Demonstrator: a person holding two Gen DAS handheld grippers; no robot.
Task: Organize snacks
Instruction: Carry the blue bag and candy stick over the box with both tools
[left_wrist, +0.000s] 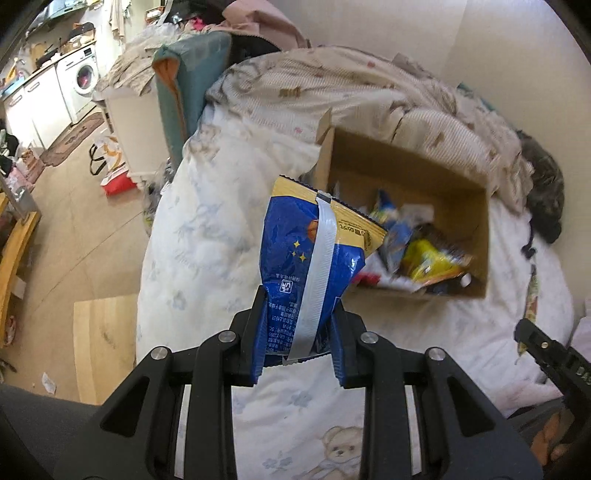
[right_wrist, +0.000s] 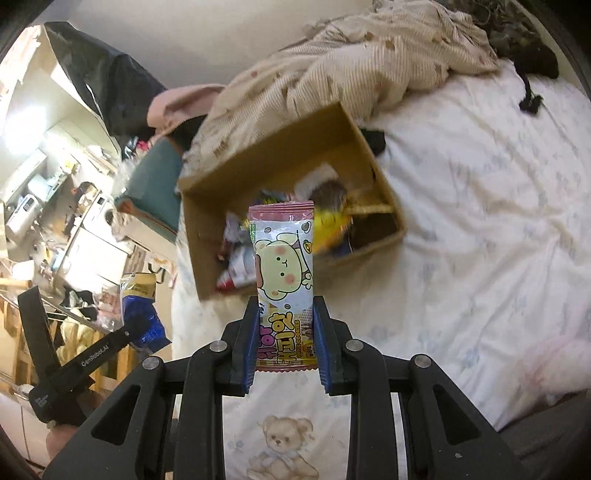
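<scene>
**Both grippers clamped on snack packets above the bed**

The left gripper (left_wrist: 301, 314) is closed to a narrow gap on a blue snack bag (left_wrist: 310, 258) with a yellow top edge and a white seam strip running down its back. The blue pads (left_wrist: 338, 354) press the bag's lower end from both sides, and the bag stands up out of the jaws, its top leaning toward the far right.

The right gripper (right_wrist: 284, 325) is likewise nearly closed, pinching a pink-edged cookie packet (right_wrist: 282, 258) printed with a cartoon puppy. Its pads (right_wrist: 325, 350) squeeze the packet's lower part; the packet stands upright between them.

Both packets hang in the air over a white bedsheet (left_wrist: 207, 229) with a teddy-bear print. Beyond them, farther across the bed, sits an open cardboard box (left_wrist: 406, 162) holding a loose heap of other snack packets (left_wrist: 428, 258), blurred in both views. A crumpled beige blanket (right_wrist: 369, 55) lies behind the box. In the right wrist view the left gripper and its blue bag appear at the near left; the two tools are well apart.
</scene>
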